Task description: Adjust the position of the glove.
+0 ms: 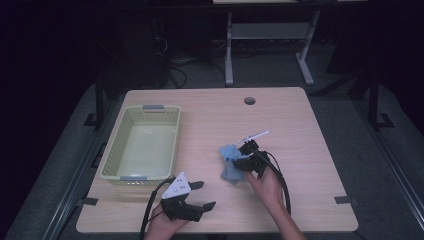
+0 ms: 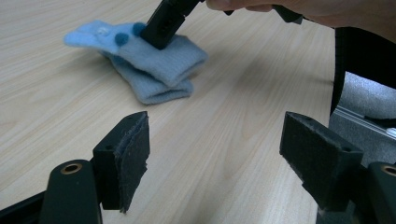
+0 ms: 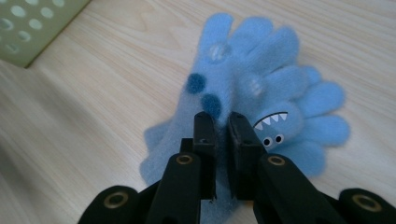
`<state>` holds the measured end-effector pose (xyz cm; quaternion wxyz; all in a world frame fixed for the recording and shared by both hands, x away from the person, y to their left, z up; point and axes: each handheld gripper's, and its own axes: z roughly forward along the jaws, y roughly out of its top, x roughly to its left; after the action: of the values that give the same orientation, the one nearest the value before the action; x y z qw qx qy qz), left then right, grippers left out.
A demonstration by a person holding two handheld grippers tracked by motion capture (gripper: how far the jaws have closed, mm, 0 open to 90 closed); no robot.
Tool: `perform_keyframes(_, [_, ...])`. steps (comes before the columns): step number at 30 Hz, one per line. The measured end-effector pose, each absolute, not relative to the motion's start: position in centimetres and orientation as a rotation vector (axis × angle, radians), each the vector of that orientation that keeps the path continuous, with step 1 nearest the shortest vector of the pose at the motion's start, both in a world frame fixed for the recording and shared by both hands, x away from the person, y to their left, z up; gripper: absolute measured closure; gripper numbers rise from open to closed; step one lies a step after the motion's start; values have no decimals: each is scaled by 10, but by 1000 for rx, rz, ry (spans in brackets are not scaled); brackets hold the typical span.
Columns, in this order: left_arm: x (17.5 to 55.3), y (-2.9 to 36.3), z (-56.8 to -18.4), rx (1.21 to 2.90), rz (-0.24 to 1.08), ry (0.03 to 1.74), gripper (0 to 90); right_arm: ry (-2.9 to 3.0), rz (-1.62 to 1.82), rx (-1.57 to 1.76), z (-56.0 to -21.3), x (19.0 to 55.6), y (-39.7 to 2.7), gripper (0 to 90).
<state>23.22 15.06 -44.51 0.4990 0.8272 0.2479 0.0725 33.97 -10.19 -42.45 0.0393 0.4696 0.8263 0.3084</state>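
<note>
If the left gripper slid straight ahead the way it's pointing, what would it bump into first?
Probably the blue gloves: they lie ahead of the open left gripper, slightly off to one side, with bare table between.

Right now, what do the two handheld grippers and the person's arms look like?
Both grippers are black with two blocky jaws. The left gripper carries a grey three-cornered plate on top and its pads look frayed at the edges. The right gripper has brass-ringed holes along its jaws. A black cable trails from each. The forearms are bare, no sleeves visible.

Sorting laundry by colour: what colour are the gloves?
Light blue gloves with darker blue dots, clearest in the right gripper view.
</note>
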Motion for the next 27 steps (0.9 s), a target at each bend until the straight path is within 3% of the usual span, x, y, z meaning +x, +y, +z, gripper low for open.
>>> perform_keyframes(5, [232, 150, -445, 2000, 178, 606, 244, 2538, 919, 1451, -434, 341, -100, 807])
perform_keyframes(9, [237, 148, -445, 1980, 168, 641, 290, 2551, 940, 1477, -439, 341, -102, 621])
perform_keyframes(12, [243, 145, -442, 1959, 162, 681, 327, 2534, 994, 1448, -433, 339, -108, 574])
perform_keyframes(15, [250, 140, -436, 1912, 151, 716, 373, 2513, 1027, 1451, -428, 334, -120, 579])
perform_keyframes(18, [262, 128, -433, 1929, 175, 759, 441, 2508, 1060, 1455, -427, 329, -132, 649])
perform_keyframes(22, [281, 116, -434, 1982, 204, 843, 605, 2536, 1067, 1434, -430, 324, -144, 773])
perform_keyframes(25, [298, 113, -440, 2030, 189, 923, 733, 2565, 1050, 1436, -435, 321, -151, 812])
perform_keyframes(27, [308, 111, -446, 2038, 185, 979, 771, 2591, 1028, 1426, -438, 320, -152, 817])
